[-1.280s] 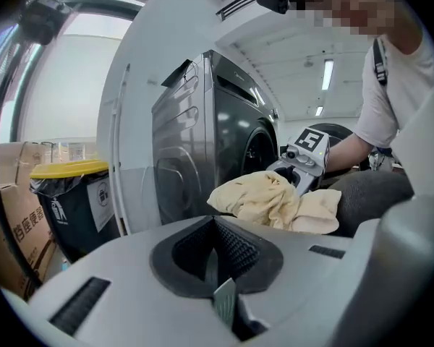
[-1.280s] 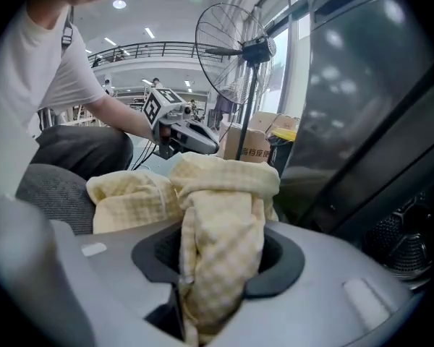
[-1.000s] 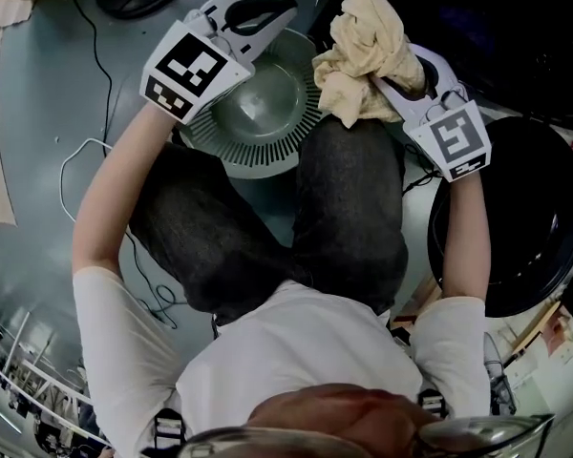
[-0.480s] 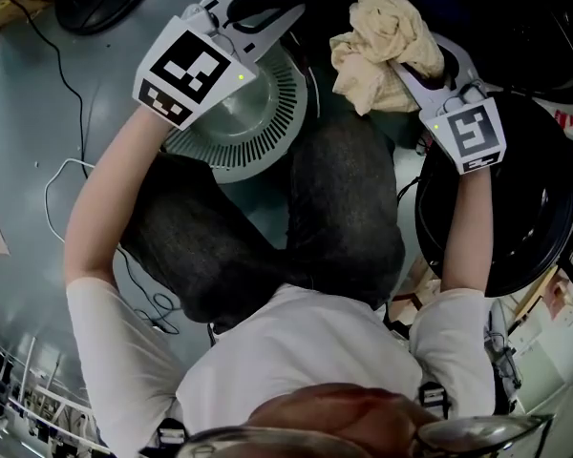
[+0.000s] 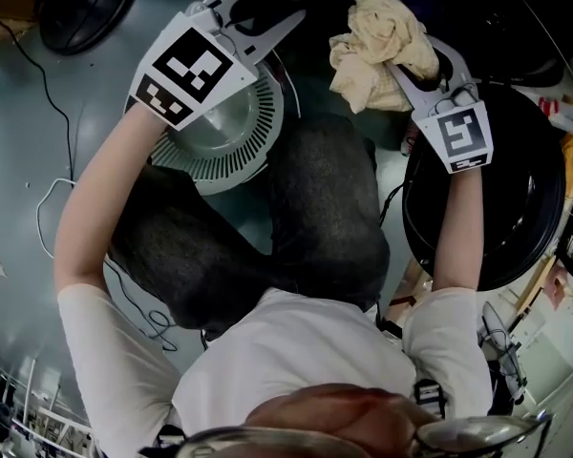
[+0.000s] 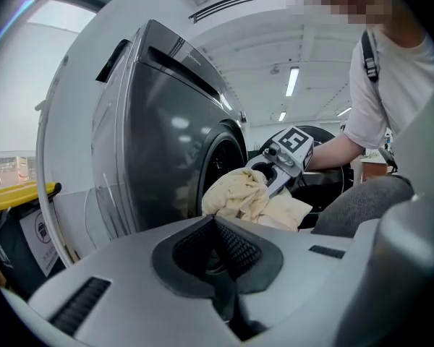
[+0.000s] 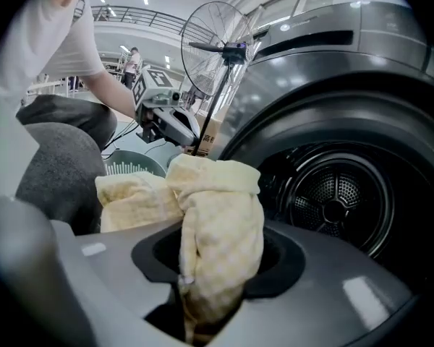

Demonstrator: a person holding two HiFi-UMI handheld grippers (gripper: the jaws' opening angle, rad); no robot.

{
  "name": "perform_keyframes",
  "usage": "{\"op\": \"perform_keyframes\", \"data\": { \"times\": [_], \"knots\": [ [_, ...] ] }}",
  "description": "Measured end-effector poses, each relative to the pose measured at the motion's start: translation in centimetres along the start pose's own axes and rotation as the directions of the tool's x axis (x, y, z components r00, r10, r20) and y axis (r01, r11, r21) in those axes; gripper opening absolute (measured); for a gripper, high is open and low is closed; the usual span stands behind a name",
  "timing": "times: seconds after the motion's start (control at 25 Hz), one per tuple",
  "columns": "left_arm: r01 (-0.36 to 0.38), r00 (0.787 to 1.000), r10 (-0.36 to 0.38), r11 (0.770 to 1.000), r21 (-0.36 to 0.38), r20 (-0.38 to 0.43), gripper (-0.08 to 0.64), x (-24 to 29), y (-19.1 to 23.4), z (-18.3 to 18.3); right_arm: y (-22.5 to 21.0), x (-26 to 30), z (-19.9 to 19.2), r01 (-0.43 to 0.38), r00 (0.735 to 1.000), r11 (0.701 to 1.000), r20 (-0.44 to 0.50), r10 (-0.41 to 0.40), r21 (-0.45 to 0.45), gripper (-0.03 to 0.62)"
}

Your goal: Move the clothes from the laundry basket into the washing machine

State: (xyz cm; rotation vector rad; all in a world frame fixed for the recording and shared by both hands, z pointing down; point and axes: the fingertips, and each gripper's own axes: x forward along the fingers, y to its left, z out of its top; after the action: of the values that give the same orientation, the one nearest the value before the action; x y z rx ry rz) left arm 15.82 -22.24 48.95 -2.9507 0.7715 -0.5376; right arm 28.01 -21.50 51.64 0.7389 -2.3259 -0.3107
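Note:
A crumpled pale-yellow cloth (image 5: 377,41) hangs from my right gripper (image 5: 399,63), which is shut on it; in the right gripper view the cloth (image 7: 217,215) fills the gap between the jaws. It is held in front of the washing machine's open drum (image 7: 340,194). The machine's black round door (image 5: 516,208) stands open at the right. My left gripper (image 5: 291,12) is shut on nothing above the grey slotted laundry basket (image 5: 215,156). In the left gripper view its pads (image 6: 239,248) meet, with the cloth (image 6: 249,197) and the grey machine front (image 6: 166,143) ahead.
The person's knees (image 5: 325,208) lie between basket and machine. A standing fan (image 7: 217,45) is behind the basket, its black base (image 5: 81,8) on the floor at top left. Cables (image 5: 48,208) trail across the grey floor. A yellow-lidded bin (image 6: 14,194) stands left of the machine.
Both grippers have swung right toward the machine, the cloth still in the right one. The basket now sits further left in the head view and the door nearer the middle.

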Motion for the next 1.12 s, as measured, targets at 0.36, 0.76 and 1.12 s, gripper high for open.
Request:
{"op": "perform_keyframes", "data": {
  "times": [0.36, 0.76, 1.12],
  "knots": [
    [0.018, 1.0, -0.018, 1.0, -0.005, 0.021, 0.006, 2.8, -0.8, 0.6, -5.0, -1.1, -2.5, 0.197, 0.98, 0.98, -0.032, -0.197, -0.01, 0.199],
    [-0.007, 1.0, 0.007, 1.0, 0.023, 0.005, 0.006, 3.5, -1.4, -0.8, -9.1, 0.3, -4.2, 0.404, 0.913, 0.912, -0.039, -0.407, -0.067, 0.199],
    [-0.045, 0.999, 0.045, 0.999, 0.025, -0.002, 0.006, 2.9, -0.2, -2.2, -13.7, 2.8, -4.8, 0.548, 0.829, 0.813, -0.004, -0.56, -0.198, 0.199]
  ]
}}
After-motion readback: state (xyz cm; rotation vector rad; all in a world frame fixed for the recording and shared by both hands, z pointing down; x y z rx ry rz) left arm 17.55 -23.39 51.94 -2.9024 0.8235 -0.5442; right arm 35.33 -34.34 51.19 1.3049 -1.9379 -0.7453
